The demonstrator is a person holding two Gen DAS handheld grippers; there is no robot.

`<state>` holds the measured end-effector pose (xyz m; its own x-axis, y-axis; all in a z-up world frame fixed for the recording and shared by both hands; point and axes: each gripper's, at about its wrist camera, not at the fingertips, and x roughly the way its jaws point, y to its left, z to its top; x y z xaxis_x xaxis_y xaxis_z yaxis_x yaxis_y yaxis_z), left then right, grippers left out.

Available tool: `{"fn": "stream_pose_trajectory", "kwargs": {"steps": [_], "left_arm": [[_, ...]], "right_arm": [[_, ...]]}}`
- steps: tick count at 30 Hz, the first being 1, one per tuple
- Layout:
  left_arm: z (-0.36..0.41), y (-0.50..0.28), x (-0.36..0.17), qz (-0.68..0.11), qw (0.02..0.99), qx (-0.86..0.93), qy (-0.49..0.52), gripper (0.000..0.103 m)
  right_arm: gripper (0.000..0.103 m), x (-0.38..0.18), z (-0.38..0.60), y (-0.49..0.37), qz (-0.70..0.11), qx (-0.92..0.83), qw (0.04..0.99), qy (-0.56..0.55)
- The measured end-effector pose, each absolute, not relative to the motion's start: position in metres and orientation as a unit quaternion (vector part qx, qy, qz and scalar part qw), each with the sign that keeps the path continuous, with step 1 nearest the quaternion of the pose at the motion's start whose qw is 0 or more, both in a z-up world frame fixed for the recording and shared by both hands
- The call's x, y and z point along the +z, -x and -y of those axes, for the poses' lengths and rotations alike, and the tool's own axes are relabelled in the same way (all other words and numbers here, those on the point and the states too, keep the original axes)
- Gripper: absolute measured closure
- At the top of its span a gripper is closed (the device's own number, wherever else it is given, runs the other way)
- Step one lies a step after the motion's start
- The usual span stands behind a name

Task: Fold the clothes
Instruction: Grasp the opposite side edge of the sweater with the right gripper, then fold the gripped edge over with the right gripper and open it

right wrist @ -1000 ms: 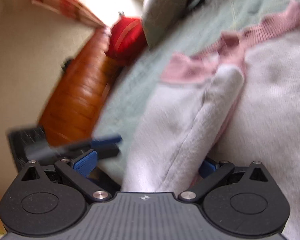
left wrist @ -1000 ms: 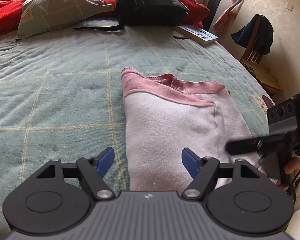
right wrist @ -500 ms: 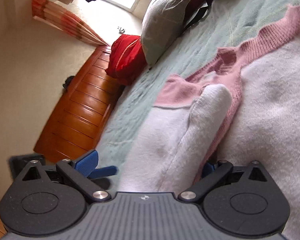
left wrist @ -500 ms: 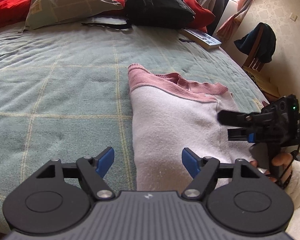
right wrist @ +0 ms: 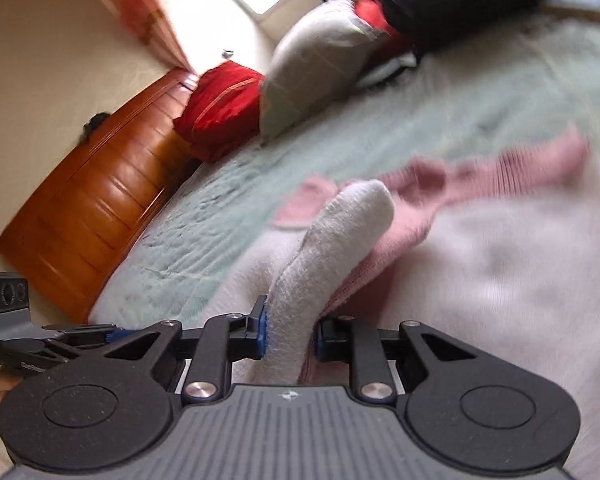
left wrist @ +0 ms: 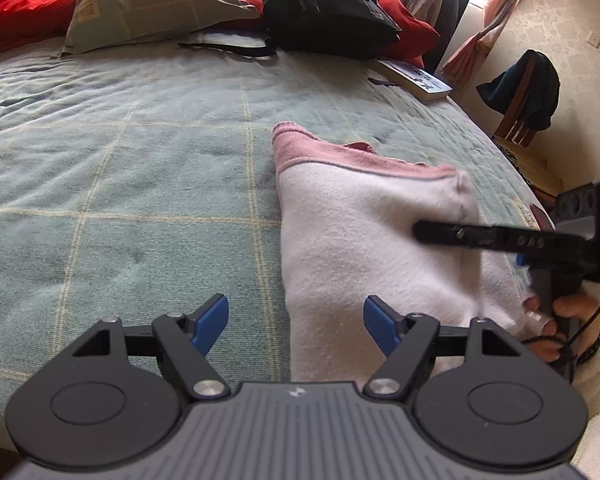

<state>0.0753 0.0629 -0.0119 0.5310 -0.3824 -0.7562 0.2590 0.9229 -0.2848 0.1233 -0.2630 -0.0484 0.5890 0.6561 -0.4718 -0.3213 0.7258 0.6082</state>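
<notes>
On the bed's green checked blanket (left wrist: 140, 160), right of centre, lies the sweater (left wrist: 360, 240): white fleece body, pink ribbed band along its far edge, partly folded.

Left gripper (left wrist: 296, 320): hovers low at the near edge, tilted down toward the blanket. Jaws stand apart, blue pads clear of cloth; the sweater's near left edge runs up between them, untouched.

Right gripper (right wrist: 290, 332): comes in from the right side of the sweater, held by a hand (left wrist: 556, 320) in a white fleece sleeve; in the left wrist view its black finger reaches level across the white body. In its own view the jaws are clamped on a raised ridge of white fabric, pads pressing both sides of the fold, which stands up ahead of the fingertips toward the pink band.

Change vs. a second ago: right jaws were wide with the fold lying loose between them; they have just been closing and now pinch it. Left gripper's opening is unchanged. Right wrist view is motion-blurred.

Far side: grey pillow (left wrist: 156, 4), red cushions (left wrist: 16, 4), black bag (left wrist: 324, 4), book (left wrist: 416, 78).
</notes>
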Motion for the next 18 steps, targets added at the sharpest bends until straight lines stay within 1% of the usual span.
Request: {"fn": "stream_pose_trajectory", "kwargs": {"steps": [5, 9, 11, 15, 18], "left_arm": [[-0.063, -0.072, -0.011, -0.446, 0.872, -0.187, 0.069, 0.029], [-0.062, -0.073, -0.012, -0.446, 0.871, -0.192, 0.068, 0.028], [-0.060, -0.074, -0.012, -0.448, 0.870, -0.194, 0.065, 0.028], [-0.055, -0.075, -0.010, -0.447, 0.870, -0.200, 0.063, 0.028], [-0.050, -0.076, -0.011, -0.449, 0.868, -0.204, 0.059, 0.028]], "right_arm": [[0.078, -0.012, 0.277, -0.135, -0.348, 0.280, 0.876, -0.179], [0.078, -0.003, 0.298, -0.140, -0.363, 0.262, 0.880, -0.162], [0.078, -0.002, 0.312, -0.143, -0.374, 0.246, 0.879, -0.165], [0.078, -0.010, 0.343, -0.149, -0.397, 0.220, 0.867, -0.207], [0.078, -0.027, 0.356, -0.149, -0.426, 0.208, 0.850, -0.227]]}}
